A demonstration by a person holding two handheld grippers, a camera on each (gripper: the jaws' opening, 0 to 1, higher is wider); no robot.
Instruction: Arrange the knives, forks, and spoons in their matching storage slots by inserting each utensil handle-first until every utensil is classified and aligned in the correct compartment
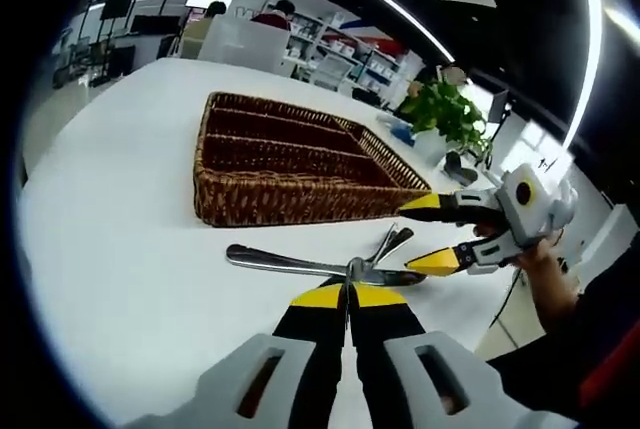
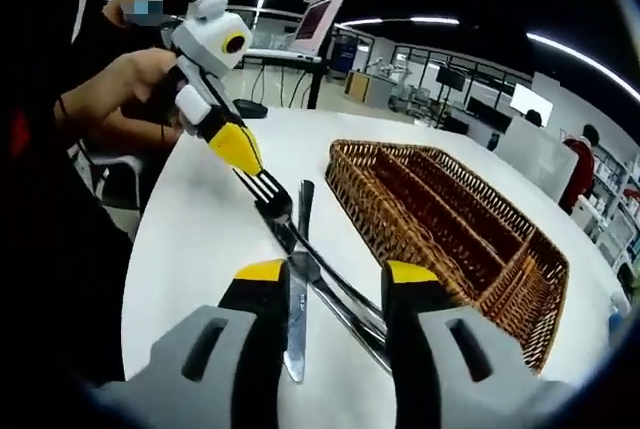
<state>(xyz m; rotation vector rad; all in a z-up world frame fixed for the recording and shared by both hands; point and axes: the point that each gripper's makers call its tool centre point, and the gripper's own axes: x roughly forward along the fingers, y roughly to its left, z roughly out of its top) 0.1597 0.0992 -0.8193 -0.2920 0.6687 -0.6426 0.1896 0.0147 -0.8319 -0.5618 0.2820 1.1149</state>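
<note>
Left gripper view: my left gripper [image 1: 349, 291] has its yellow-tipped jaws pressed together on a fork [image 1: 385, 245] in the pile of cutlery [image 1: 300, 262] lying on the white table [image 1: 120, 249], just in front of the wicker tray [image 1: 290, 164]. My right gripper [image 1: 440, 234] comes in from the right, jaws spread wide.

Right gripper view: my right gripper [image 2: 335, 271] hangs wide apart over a knife [image 2: 298, 294] and more handles. My left gripper [image 2: 240, 149] is pinching the fork [image 2: 268, 192] by its tines. The tray [image 2: 440, 219] sits just beside them, compartments bare.
</note>
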